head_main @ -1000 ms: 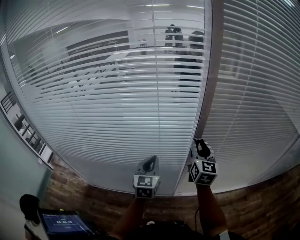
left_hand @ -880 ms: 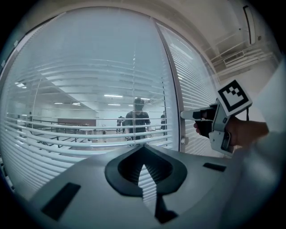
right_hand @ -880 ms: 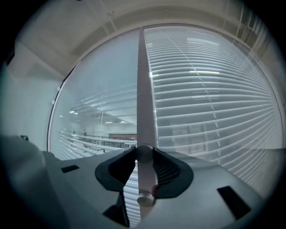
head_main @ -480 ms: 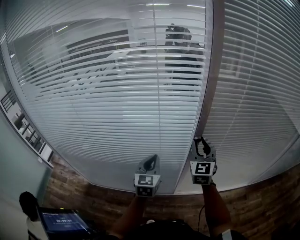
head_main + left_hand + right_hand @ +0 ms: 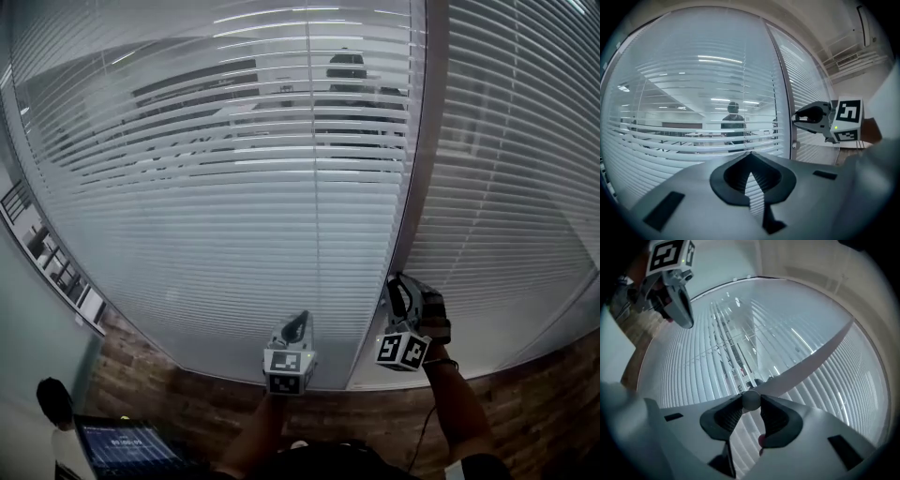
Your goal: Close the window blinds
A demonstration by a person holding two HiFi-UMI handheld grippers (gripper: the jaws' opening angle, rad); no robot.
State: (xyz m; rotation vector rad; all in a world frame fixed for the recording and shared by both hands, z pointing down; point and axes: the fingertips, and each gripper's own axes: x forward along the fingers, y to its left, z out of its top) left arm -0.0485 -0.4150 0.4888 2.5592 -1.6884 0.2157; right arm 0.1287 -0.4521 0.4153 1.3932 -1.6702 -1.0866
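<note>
White slatted blinds (image 5: 234,187) cover the window in front of me, their slats partly tilted. My right gripper (image 5: 401,292) sits at the foot of the window post, rolled to one side and shut on the rounded end of the blinds' pale tilt wand (image 5: 811,359), which slants up to the right from between the jaws. My left gripper (image 5: 298,323) hangs to its left in front of the slats, shut with nothing in it. It also shows in the right gripper view as the left gripper (image 5: 679,305). The left gripper view catches the right gripper (image 5: 806,116).
A grey window post (image 5: 419,141) separates this blind from a second blind (image 5: 506,187) on the right. Below runs a wood-patterned strip (image 5: 206,403). A laptop screen (image 5: 122,455) glows at the lower left. A person (image 5: 733,119) stands beyond the glass.
My right gripper has rolled about its own axis with the wand in it, and the slats have tilted further, so less of the room beyond shows. The left gripper stayed put.
</note>
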